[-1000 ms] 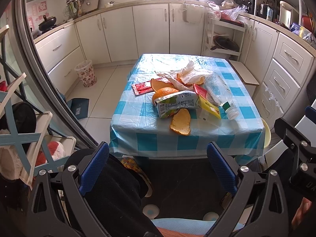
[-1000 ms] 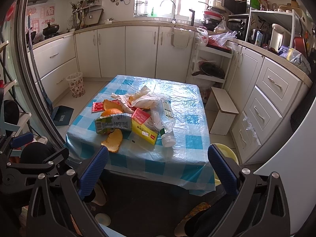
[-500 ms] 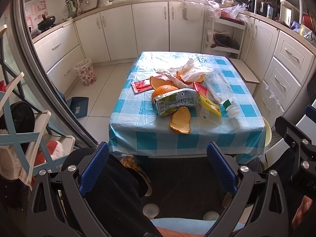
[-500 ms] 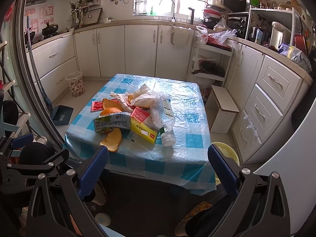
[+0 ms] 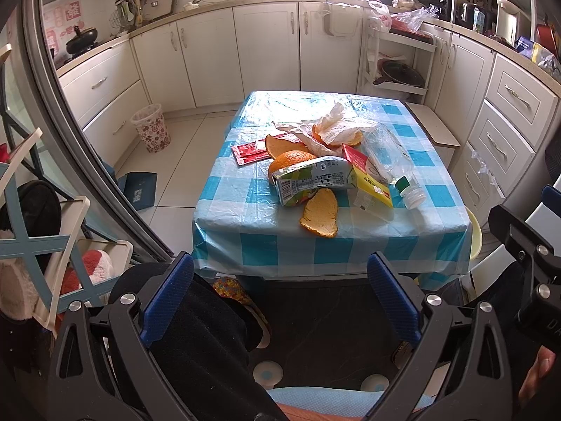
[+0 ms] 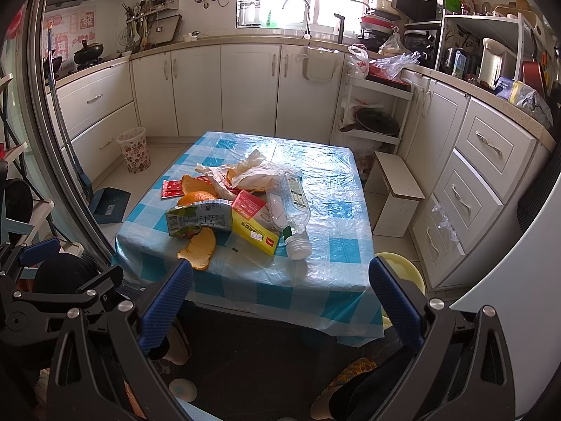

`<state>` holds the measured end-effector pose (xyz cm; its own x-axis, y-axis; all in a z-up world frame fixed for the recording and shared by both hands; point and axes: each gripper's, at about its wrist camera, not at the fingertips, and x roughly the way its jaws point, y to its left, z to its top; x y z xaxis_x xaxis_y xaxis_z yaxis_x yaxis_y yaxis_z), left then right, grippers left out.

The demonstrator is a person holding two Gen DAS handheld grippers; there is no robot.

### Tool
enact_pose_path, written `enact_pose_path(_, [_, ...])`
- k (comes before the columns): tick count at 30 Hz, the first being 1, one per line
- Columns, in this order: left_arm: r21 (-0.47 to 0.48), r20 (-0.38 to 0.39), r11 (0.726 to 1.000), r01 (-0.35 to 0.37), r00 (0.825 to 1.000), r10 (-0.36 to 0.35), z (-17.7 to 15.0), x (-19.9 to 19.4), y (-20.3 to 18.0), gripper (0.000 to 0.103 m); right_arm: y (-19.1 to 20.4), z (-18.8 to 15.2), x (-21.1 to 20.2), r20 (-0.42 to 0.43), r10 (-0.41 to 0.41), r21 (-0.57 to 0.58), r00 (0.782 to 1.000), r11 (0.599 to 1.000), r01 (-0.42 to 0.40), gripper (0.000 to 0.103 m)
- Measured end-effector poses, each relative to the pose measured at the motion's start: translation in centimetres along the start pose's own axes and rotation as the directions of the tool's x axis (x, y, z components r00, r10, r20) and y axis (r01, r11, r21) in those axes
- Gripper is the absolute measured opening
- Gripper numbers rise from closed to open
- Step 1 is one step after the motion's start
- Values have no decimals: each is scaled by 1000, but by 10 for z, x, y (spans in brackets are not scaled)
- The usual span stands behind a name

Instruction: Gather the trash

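Note:
A pile of trash lies on a low table with a blue checked cloth (image 5: 245, 217) (image 6: 326, 273): a green drink carton (image 5: 312, 179) (image 6: 198, 218), orange peels (image 5: 319, 213) (image 6: 198, 249), a yellow and red box (image 5: 371, 189) (image 6: 253, 226), a crushed clear plastic bottle (image 5: 389, 158) (image 6: 289, 207), a red sachet (image 5: 250, 151) (image 6: 171, 188) and crumpled paper (image 5: 336, 126) (image 6: 250, 172). My left gripper (image 5: 280, 294) is open and empty, in front of the table's near edge. My right gripper (image 6: 280, 301) is open and empty too, short of the table.
A patterned waste bin (image 5: 150, 128) (image 6: 133, 149) stands on the floor at the left by the cabinets. A white step stool (image 6: 396, 189) stands right of the table. A yellow basin (image 6: 403, 273) sits beside the table's right corner. A blue dustpan (image 5: 140, 189) lies on the floor.
Both grippers have come slightly nearer the table; the trash pile looks a little lower and larger. Nothing on the table has moved.

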<state>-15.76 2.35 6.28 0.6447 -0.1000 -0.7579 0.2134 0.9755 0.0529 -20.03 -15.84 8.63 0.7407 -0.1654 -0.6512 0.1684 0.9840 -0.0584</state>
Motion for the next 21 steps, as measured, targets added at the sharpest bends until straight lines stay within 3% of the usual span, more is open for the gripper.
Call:
enact_pose_path(6, [4,15,1000,-19,1000,19,6,6,0,95,-4,3,6,8,10,10,1000,1000,-10,97])
enact_pose_path(12, [-4,7,999,-33,999,33,24,36,8,95,-16,8,29,20,35,21,999,999,-36,97])
enact_pose_path(21, [-34,-92,999,-30,995,27,50,98,18,95,-27,17,91,-32,63,29,998,998,-62,97])
